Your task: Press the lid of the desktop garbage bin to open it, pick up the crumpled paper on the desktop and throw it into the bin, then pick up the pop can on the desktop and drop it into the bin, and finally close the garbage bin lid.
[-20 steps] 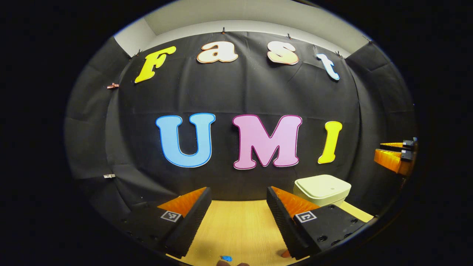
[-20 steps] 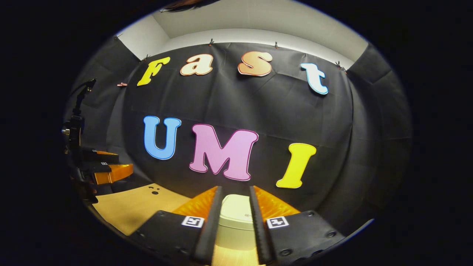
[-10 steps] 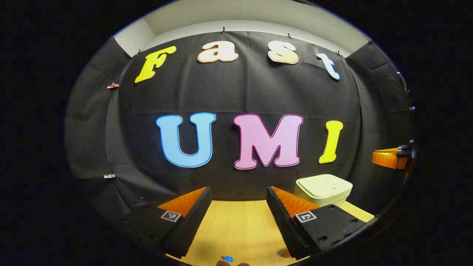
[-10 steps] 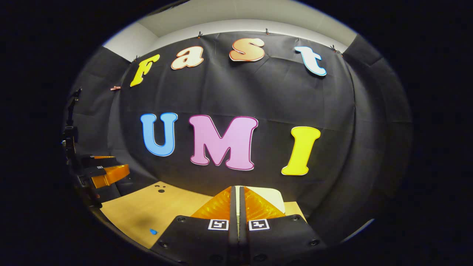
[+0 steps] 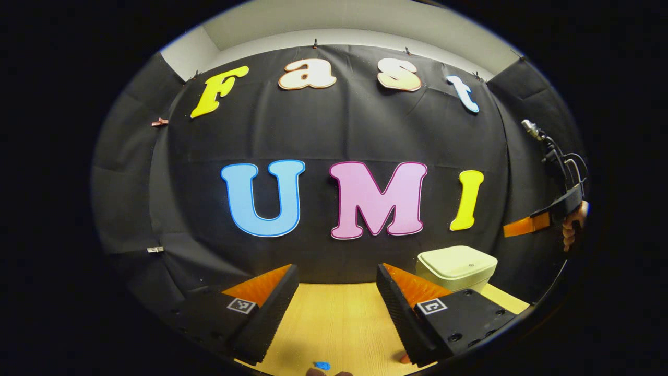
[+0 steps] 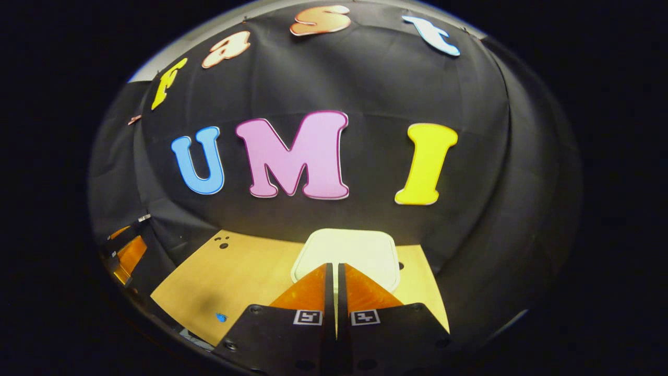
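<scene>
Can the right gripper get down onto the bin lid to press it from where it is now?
Probably yes. The right gripper is shut and hangs just above the closed lid of the bin, with nothing between them. The left gripper sits off to the side, open.

A pale cream bin (image 5: 456, 267) with rounded corners sits upright on the wooden table at its back edge, against the black wall. Its flat lid (image 6: 347, 253) is closed.

A pale wooden table (image 6: 250, 271) carries a closed white bin (image 6: 347, 250) and a small blue speck (image 6: 221, 317).
</scene>
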The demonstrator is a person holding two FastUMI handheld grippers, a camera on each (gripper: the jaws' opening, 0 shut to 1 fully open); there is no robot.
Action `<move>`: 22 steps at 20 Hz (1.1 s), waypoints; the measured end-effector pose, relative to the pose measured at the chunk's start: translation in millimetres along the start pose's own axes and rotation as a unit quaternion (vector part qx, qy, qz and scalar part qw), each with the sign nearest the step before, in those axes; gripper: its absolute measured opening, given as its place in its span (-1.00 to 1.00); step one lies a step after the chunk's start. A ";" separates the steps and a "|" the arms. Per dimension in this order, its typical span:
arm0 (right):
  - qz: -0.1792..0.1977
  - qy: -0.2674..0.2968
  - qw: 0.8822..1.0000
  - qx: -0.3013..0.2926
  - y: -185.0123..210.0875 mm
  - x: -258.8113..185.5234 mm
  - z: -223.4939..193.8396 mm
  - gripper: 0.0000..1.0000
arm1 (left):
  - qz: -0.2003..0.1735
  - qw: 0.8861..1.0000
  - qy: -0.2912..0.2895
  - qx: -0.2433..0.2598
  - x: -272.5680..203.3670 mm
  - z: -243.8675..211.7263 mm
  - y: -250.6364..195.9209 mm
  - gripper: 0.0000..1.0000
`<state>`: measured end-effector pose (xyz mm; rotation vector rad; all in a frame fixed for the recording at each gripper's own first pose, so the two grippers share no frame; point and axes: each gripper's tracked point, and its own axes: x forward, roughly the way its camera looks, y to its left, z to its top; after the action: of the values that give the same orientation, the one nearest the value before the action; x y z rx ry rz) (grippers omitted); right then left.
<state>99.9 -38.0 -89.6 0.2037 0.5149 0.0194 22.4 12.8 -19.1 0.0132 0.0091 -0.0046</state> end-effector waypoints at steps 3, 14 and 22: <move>0.006 0.061 0.998 0.011 -8.8 27.7 -17.4 -0.90 | -0.001 1.000 0.001 0.000 -0.9 0.2 -0.7 0.92; 0.032 0.198 0.978 0.051 -20.7 94.8 -50.4 -0.89 | 0.001 1.000 0.003 0.000 -6.0 -0.3 -0.9 0.92; 0.034 0.233 0.971 0.043 -18.5 111.6 -64.5 -0.89 | 0.000 1.000 0.007 -0.001 -9.3 -3.2 -1.2 0.92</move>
<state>164.8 -36.2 -202.5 0.3034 0.9780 0.1141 13.0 11.7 -22.2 0.0117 0.0237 -0.0050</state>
